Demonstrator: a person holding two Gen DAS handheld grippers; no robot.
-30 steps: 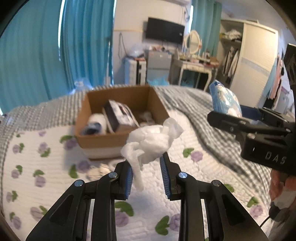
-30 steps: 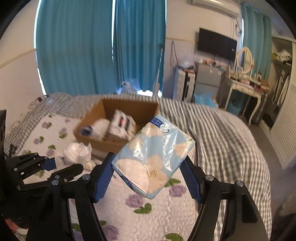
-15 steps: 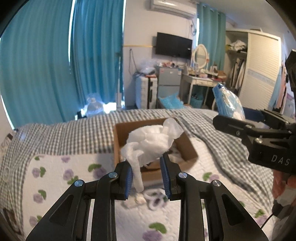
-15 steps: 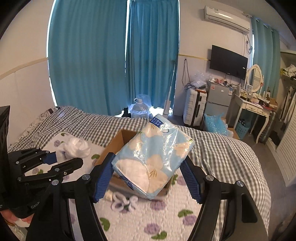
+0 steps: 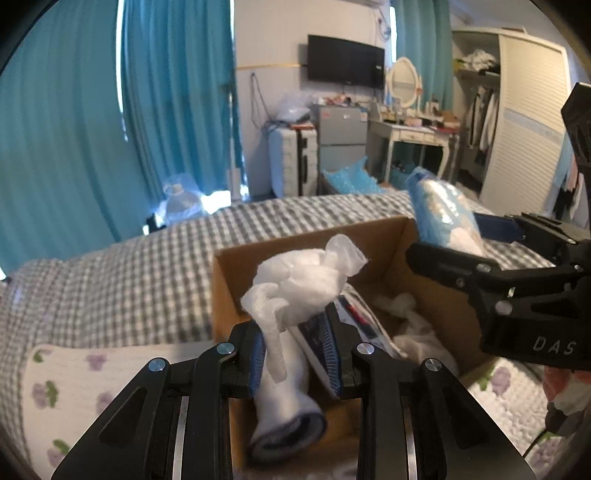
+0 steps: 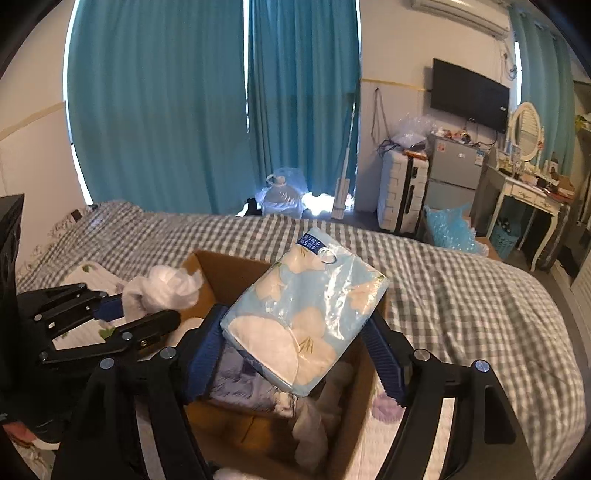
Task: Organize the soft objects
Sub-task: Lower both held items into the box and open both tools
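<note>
While over box, left claw pinches tissue wad; right claw clamps tissue pack.

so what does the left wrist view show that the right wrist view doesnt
Only the left wrist view: the wardrobe with hanging clothes, and a rolled sock in the box.

Only the right wrist view: the tissue pack's flowered front, and the air conditioner.

Both: the box on the bed, the left gripper shut on white cloth, the right gripper shut on the pack, the TV.

crumpled white tissue: held above cardboard box | blue floral tissue pack: held tilted over box
</note>
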